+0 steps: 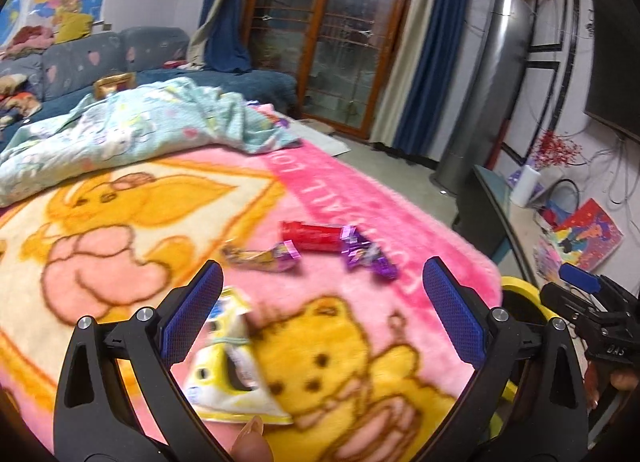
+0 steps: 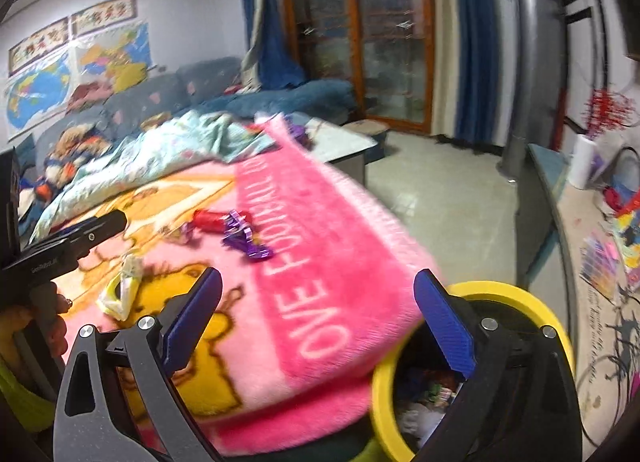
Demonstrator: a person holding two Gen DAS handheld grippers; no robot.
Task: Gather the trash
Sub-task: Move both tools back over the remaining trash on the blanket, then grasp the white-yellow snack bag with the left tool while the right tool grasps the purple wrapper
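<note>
Trash lies on a pink cartoon blanket [image 1: 360, 197]. A yellow-and-white wrapper [image 1: 228, 362] sits low between the fingers of my open left gripper [image 1: 324, 306], close to the left finger, not gripped. Farther off lie a red wrapper [image 1: 314, 236], a purple foil wrapper [image 1: 366, 256] and a dull purple-gold one [image 1: 260, 258]. My right gripper [image 2: 318, 310] stands open and empty over the blanket's corner, its right finger above a yellow-rimmed bin [image 2: 516, 294] that holds trash. In the right wrist view lie the yellow wrapper [image 2: 120, 294], the red wrapper [image 2: 208, 219] and the purple wrapper [image 2: 246, 240].
A crumpled light-blue quilt [image 1: 132, 129] covers the far blanket, with a blue sofa [image 1: 80, 61] behind. Right of the bed are bare floor [image 2: 444, 205], a tall silver column [image 2: 528, 61] and a cluttered low cabinet [image 2: 600, 246]. A hand [image 2: 44, 326] holds the left gripper.
</note>
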